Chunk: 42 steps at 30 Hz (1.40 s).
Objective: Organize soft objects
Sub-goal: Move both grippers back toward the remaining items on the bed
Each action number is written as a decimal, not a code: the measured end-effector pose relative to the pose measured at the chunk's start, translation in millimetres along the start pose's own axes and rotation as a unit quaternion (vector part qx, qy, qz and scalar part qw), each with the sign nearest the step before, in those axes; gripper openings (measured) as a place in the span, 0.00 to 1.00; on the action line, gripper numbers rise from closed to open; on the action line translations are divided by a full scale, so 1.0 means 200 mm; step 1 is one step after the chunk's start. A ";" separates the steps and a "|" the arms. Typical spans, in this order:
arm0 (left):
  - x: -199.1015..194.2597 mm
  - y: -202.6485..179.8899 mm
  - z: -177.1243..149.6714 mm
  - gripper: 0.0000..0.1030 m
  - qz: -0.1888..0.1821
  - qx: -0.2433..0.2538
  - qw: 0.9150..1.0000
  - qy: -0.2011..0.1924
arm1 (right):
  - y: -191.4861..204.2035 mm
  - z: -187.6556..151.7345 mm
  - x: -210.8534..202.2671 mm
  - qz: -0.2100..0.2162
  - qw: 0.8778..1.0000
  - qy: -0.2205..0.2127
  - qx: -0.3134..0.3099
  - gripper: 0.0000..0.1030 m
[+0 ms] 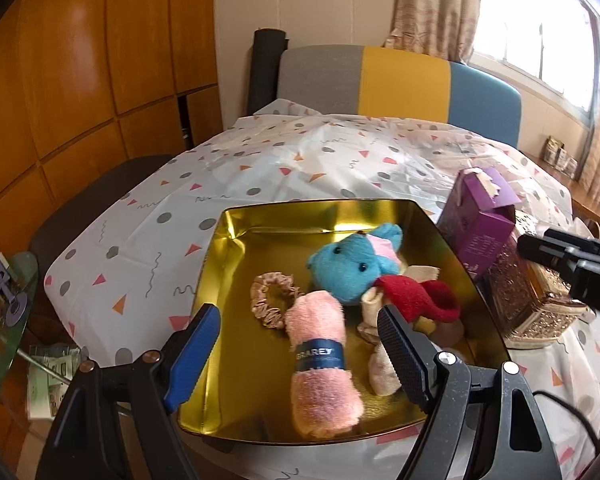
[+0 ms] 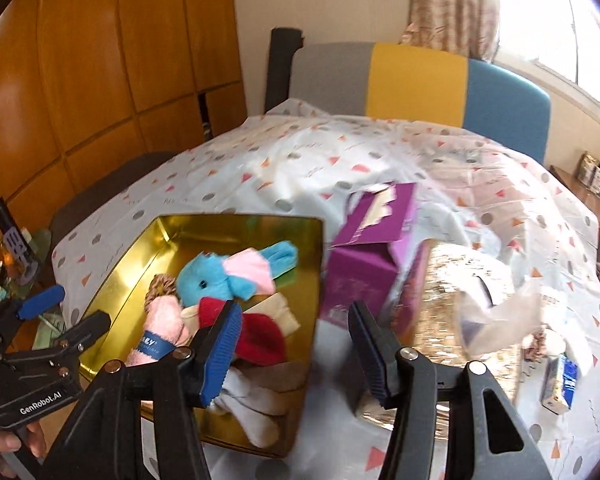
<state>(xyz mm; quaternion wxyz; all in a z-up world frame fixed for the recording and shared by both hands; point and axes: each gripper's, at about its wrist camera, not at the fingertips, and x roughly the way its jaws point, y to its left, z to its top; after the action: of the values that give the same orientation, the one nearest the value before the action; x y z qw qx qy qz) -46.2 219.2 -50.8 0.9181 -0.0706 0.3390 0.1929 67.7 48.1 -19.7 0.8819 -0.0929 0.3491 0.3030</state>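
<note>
A table under a white tablecloth (image 1: pixel 260 168) with coloured dots and triangles carries a gold tin tray (image 1: pixel 236 240), with a purple carton (image 1: pixel 476 220) just beside its right wall. In the tray lie a rolled pink towel (image 1: pixel 320 360), a blue plush toy (image 1: pixel 348 264), a red cloth piece (image 1: pixel 416 296) and a beige scrunchie (image 1: pixel 272 292) — all close together. The left gripper (image 1: pixel 300 352) hangs spread over the towel, pinching nothing — the right gripper (image 2: pixel 296 344) is parted and empty above the tray's right wall.

Both wrist views look steeply down, close over the gold tray (image 1: pixel 236 224), from neighbouring angles.
</note>
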 end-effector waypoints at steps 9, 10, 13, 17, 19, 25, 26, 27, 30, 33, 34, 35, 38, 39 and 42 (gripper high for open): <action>-0.02 -0.13 0.01 0.79 -0.014 0.035 0.999 -0.003 | -0.26 -0.01 -0.14 -0.037 0.998 -0.025 0.044 0.54; -0.02 -0.14 0.01 0.79 -0.016 0.039 0.999 -0.003 | -0.29 -0.01 -0.15 -0.042 0.998 -0.027 0.048 0.54; -0.03 -0.18 0.02 0.79 -0.022 0.050 0.999 -0.003 | -0.40 -0.02 -0.20 -0.060 0.995 -0.035 0.066 0.54; -0.04 -0.23 0.02 0.79 -0.031 0.064 0.997 -0.009 | -0.55 -0.04 -0.27 -0.087 0.992 -0.043 0.085 0.54; -0.05 -0.26 0.03 0.79 -0.037 0.072 0.997 -0.010 | -0.63 -0.06 -0.30 -0.102 0.989 -0.045 0.094 0.54; -0.08 -0.37 0.05 0.79 -0.053 0.093 0.994 -0.016 | -0.90 -0.13 -0.39 -0.157 0.978 -0.042 0.128 0.54; -0.08 -0.39 0.06 0.79 -0.056 0.097 0.994 -0.017 | -0.96 -0.15 -0.40 -0.166 0.976 -0.041 0.135 0.54; -0.09 -0.41 0.06 0.79 -0.060 0.102 0.993 -0.018 | -1.01 -0.17 -0.41 -0.175 0.973 -0.040 0.142 0.54; -0.10 -0.47 0.07 0.79 -0.067 0.114 0.991 -0.021 | -1.19 -0.24 -0.44 -0.210 0.963 -0.032 0.168 0.54; -0.12 -0.53 0.08 0.79 -0.075 0.128 0.989 -0.024 | -1.36 -0.34 -0.42 -0.241 0.950 -0.016 0.199 0.54; -0.13 -0.55 0.08 0.79 -0.078 0.133 0.988 -0.025 | -1.41 -0.37 -0.41 -0.250 0.945 -0.010 0.210 0.54; -0.13 -0.57 0.08 0.79 -0.081 0.139 0.987 -0.027 | -1.46 -0.41 -0.41 -0.257 0.940 -0.006 0.222 0.54; -0.14 -0.62 0.09 0.79 -0.086 0.151 0.984 -0.029 | -1.59 -0.54 -0.39 -0.267 0.923 0.006 0.276 0.54; -0.15 -0.64 0.09 0.79 -0.089 0.155 0.983 -0.030 | -1.62 -0.57 -0.38 -0.269 0.917 0.019 0.295 0.54; -0.16 -0.70 0.10 0.79 -0.098 0.167 0.980 -0.033 | -1.68 -0.60 -0.42 -0.255 0.907 0.010 0.336 0.54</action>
<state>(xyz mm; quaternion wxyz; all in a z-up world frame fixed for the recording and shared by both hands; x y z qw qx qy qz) -0.7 85.9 -14.7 0.9421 0.0572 0.3274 0.0447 153.0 -304.7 -67.6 0.9047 0.1200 0.4032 -0.0678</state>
